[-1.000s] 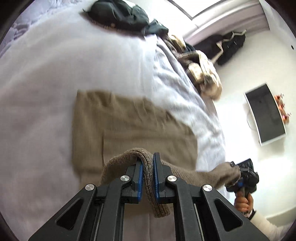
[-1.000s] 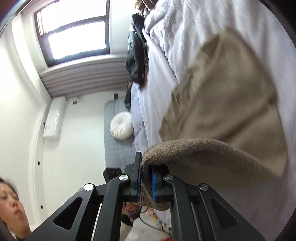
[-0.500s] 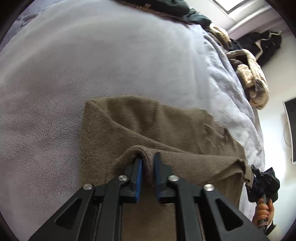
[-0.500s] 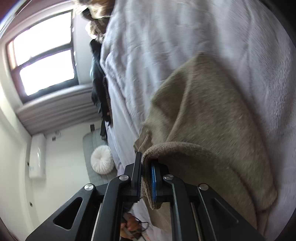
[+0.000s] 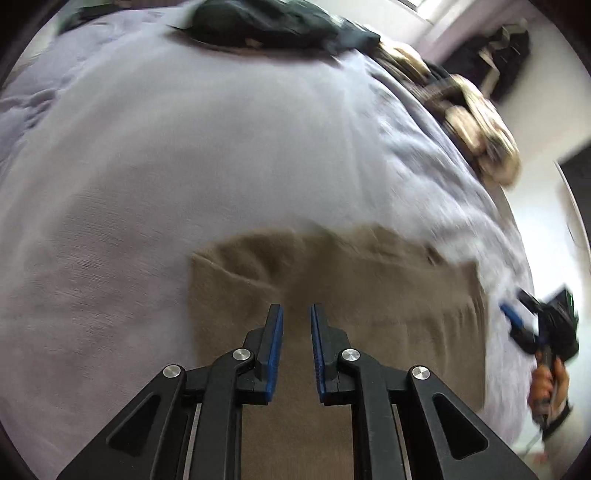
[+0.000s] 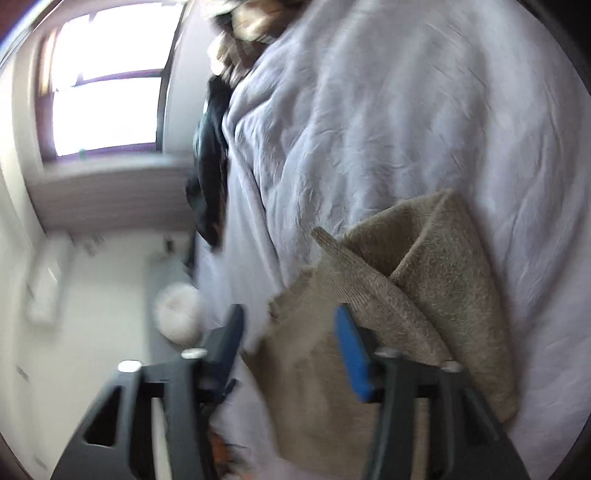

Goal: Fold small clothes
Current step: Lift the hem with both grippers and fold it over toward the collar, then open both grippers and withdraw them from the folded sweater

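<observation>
One tan knitted garment (image 5: 343, 280) lies folded on the bed (image 5: 184, 147), its near end cut off behind the two tongs: the left tongs (image 5: 296, 317) stand slightly parted and empty above it, the right tongs (image 6: 291, 325), blurred, are opening, gripping nothing.

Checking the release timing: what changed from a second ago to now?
Both tongs let go of the tan knit: left tongs now stand apart with nothing between them, right tongs are opening. The carried fold now lies on the garment. The grey blanket and the clothes pile stayed.
</observation>
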